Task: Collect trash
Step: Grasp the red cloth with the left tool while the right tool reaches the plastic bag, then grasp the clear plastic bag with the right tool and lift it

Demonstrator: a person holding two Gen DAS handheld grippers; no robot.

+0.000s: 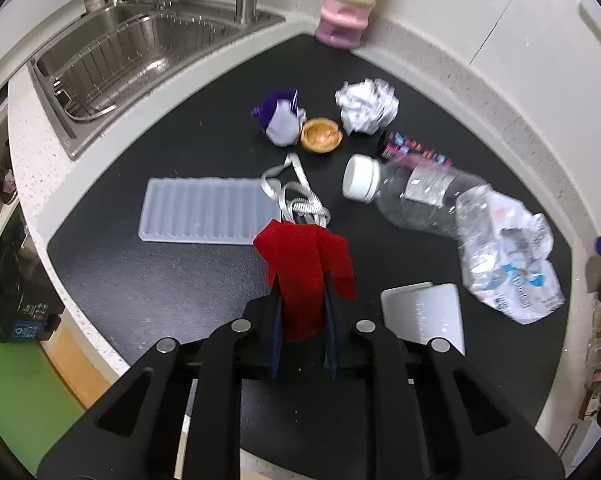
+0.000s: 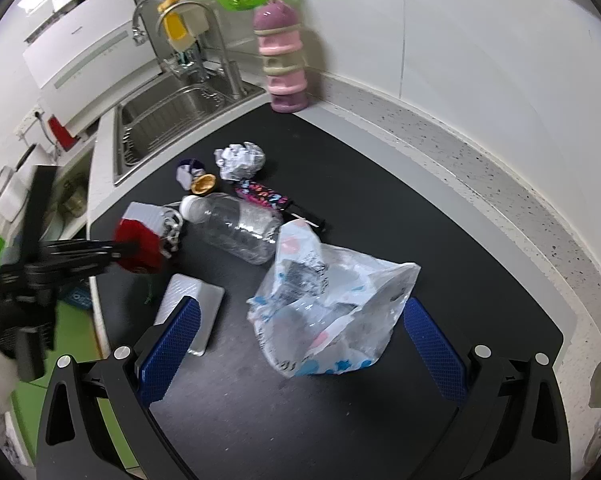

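Note:
My left gripper [image 1: 300,276] is shut on a red cloth scrap [image 1: 306,268] and holds it above the black mat [image 1: 160,280]; it also shows in the right wrist view [image 2: 140,246]. My right gripper [image 2: 300,332] is open around a crumpled clear plastic bag [image 2: 328,304], which also shows in the left wrist view [image 1: 504,260]. A clear plastic bottle [image 1: 404,188] lies on its side beside the bag. Further back lie a crumpled paper ball [image 1: 366,106], a purple wrapper [image 1: 280,118], a gold cap [image 1: 321,136] and a patterned wrapper [image 2: 262,194].
A grey ribbon [image 1: 296,196] lies over a clear ridged tray [image 1: 208,210]. A small silver box [image 1: 424,316] sits near the bag. A steel sink [image 1: 112,60] is at the back left. A pink stacked container [image 2: 282,64] stands by the wall.

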